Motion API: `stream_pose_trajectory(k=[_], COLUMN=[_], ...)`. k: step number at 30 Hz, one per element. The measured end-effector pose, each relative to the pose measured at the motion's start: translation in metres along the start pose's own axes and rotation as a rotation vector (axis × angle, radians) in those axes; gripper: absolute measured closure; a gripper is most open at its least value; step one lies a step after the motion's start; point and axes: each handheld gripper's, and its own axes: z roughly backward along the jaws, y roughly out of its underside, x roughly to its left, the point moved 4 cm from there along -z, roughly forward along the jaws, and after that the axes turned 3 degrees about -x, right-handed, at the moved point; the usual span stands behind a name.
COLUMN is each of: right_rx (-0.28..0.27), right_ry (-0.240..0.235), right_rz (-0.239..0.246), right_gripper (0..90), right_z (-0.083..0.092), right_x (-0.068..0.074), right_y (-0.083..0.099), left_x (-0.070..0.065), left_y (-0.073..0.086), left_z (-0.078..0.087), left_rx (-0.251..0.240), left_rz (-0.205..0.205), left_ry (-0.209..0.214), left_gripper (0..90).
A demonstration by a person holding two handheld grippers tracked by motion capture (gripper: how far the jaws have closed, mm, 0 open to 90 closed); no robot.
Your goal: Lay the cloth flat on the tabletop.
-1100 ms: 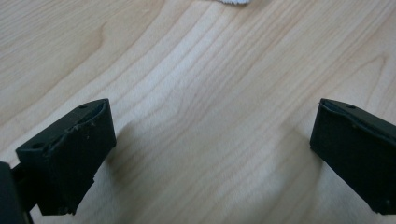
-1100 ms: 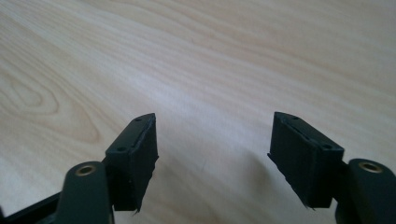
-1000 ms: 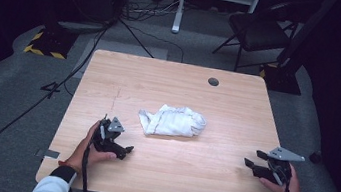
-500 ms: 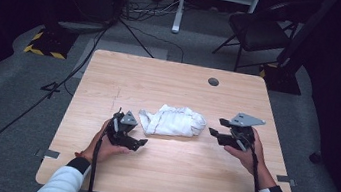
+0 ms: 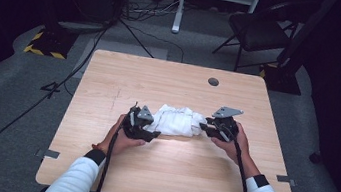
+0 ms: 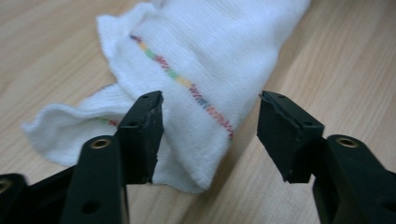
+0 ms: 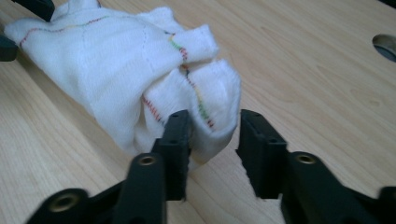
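A: Where is the white cloth?
B: Bunched at the middle of the wooden table.
A: And the left gripper?
B: At the cloth's left end, jaws just closing, one pad touching, not clamped.
A: The right gripper?
B: At its right end, closing around a fold, gap showing.

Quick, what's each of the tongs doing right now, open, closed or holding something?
Left tongs: open, just been closing around the end of the crumpled white cloth with coloured stitching, not clamped.
Right tongs: open, just been closing, cloth's corner between them.
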Motion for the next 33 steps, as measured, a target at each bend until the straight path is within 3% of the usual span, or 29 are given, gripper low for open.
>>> stream_pose_trajectory(k=[1, 3, 6, 10, 12, 16, 18, 21, 22, 23, 24, 26, 28, 29, 31, 32, 33], right_rx=[0.006, 0.010, 0.002, 0.000, -0.010, -0.015, -0.013, -0.009, -0.009, -0.006, -0.003, 0.001, 0.017, 0.021, 0.027, 0.034, 0.035], right_ry=[-0.011, -0.022, -0.058, -0.057, -0.068, -0.091, -0.105, -0.121, -0.129, -0.134, -0.138, -0.142, -0.150, -0.151, -0.155, -0.151, -0.146], right_rz=[0.005, 0.013, 0.022, 0.039, 0.041, 0.056, 0.075, 0.089, 0.091, 0.092, 0.095, 0.099, 0.115, 0.118, 0.120, 0.126, 0.128], right_gripper=[71.9, 75.5, 84.0, 84.5, 84.6, 84.7, 84.7, 84.7, 84.7, 84.7, 84.7, 84.7, 84.7, 84.6, 84.5, 84.1, 83.7], right_z=[0.000, 0.000, 0.003, 0.006, 0.013, 0.021, 0.025, 0.029, 0.029, 0.029, 0.029, 0.029, 0.026, 0.025, 0.024, 0.023, 0.024], right_x=[0.000, 0.000, 0.001, 0.003, 0.007, 0.013, 0.017, 0.022, 0.023, 0.024, 0.025, 0.027, 0.032, 0.033, 0.034, 0.035, 0.034], right_y=[0.003, 0.005, 0.010, 0.012, 0.014, 0.020, 0.025, 0.029, 0.030, 0.031, 0.032, 0.033, 0.035, 0.035, 0.036, 0.037, 0.037], left_x=[-0.003, -0.005, -0.006, -0.008, -0.012, -0.028, -0.031, -0.029, -0.022, -0.022, -0.015, -0.012, -0.005, 0.000, 0.000, 0.000, -0.004], left_y=[0.001, 0.001, -0.001, -0.004, -0.007, -0.004, -0.004, -0.005, -0.008, -0.008, -0.011, -0.013, -0.017, -0.020, -0.020, -0.020, -0.019], left_z=[-0.002, -0.002, 0.004, 0.014, 0.021, 0.026, 0.025, 0.023, 0.019, 0.019, 0.014, 0.011, 0.003, -0.004, -0.007, -0.011, -0.016], left_rx=[0.030, 0.036, 0.020, -0.025, -0.058, -0.046, -0.039, -0.037, -0.043, -0.043, -0.059, -0.055, -0.035, -0.050, -0.037, -0.015, 0.030], left_rz=[-0.038, -0.048, -0.071, -0.083, -0.088, -0.127, -0.135, -0.115, -0.085, -0.085, -0.040, -0.024, -0.003, 0.015, 0.022, 0.007, -0.075], left_ry=[0.016, 0.021, 0.017, 0.007, 0.035, 0.099, 0.080, 0.064, 0.033, 0.033, 0.028, 0.009, -0.027, -0.035, -0.011, 0.016, 0.006], left_gripper=[52.3, 56.6, 70.2, 75.9, 79.2, 83.7, 78.5, 66.0, 59.6, 56.7, 53.9, 41.4, 36.8, 37.0, 43.7, 50.7, 57.1])
